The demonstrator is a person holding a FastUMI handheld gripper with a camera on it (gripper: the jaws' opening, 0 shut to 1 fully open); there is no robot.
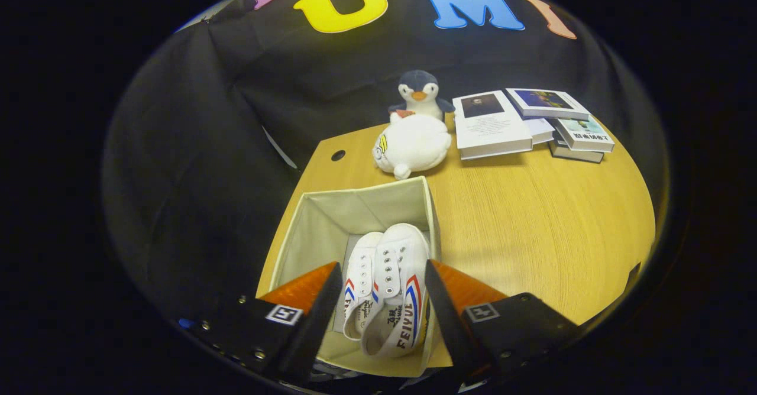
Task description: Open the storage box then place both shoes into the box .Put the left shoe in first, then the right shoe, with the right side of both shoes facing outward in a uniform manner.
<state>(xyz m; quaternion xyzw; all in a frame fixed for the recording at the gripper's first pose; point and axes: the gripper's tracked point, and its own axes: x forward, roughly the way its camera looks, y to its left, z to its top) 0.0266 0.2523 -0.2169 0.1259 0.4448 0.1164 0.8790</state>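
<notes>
the tongs point(383, 288) hang spread wide above an open storage box point(307, 229) on the counter point(532, 223), their fingers point(319, 300) straddling the two white shoes point(387, 288) from above and pressing on neither. both shoes lie inside the box, side by side, toes pointing away from the tongs, heels toward them; the nearer-right one rides slightly over its partner and shows its red-and-blue side stripes and printed lettering on the side toward the box's right wall. judging by this, the placing looks done or nearly so, and the sound move now is a straight lift clear, keeping the fingers off the fabric walls so the soft box does not tip or fold. beyond the box sit a white plush toy point(413, 145), a penguin toy point(419, 92) and stacked books point(532, 124).
</notes>
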